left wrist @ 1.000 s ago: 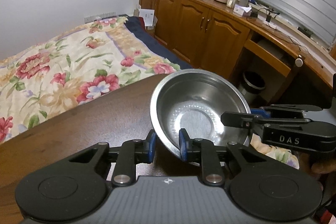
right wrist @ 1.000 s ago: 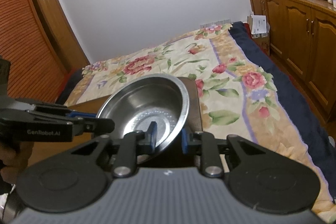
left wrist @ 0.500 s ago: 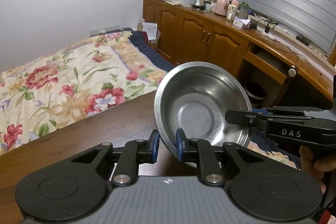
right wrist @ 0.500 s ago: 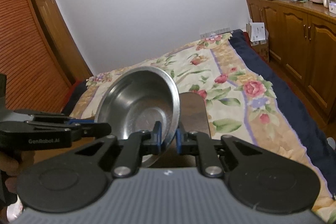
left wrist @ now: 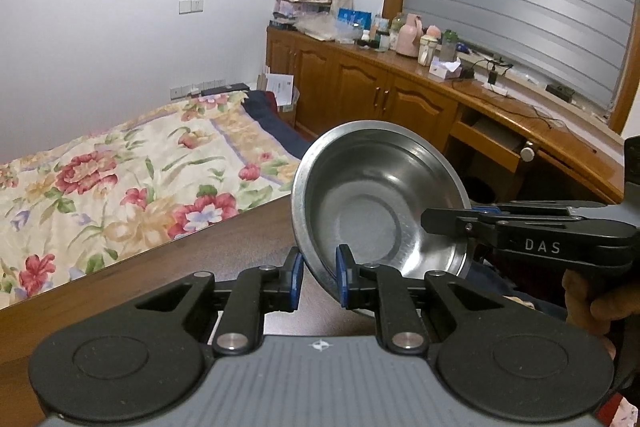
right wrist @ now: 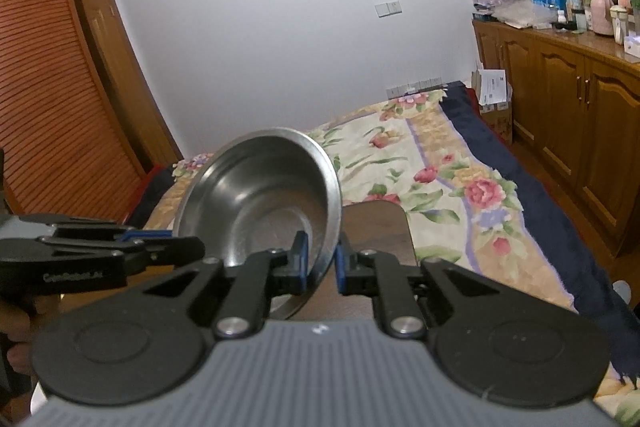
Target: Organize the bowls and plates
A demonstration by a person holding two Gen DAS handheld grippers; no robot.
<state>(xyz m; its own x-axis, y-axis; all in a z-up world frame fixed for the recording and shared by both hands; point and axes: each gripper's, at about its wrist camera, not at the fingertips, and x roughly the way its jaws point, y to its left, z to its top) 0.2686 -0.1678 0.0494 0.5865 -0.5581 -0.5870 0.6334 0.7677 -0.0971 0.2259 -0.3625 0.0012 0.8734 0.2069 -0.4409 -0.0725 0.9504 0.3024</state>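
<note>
Bowl (left wrist: pixel 380 203) rim pinched between left gripper (left wrist: pixel 318 277) and right gripper (right wrist: pixel 319 264).

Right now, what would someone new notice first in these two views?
The steel bowl, tilted in mid-air above the wooden table, with the left tongs pinching its near rim and the right tongs clamped on the opposite rim. Behind it spreads the bed's flowered quilt, with wooden cabinets along the wall at right.

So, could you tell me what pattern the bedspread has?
The bedspread has a floral pattern on cream, clearest in the right wrist view.
</note>
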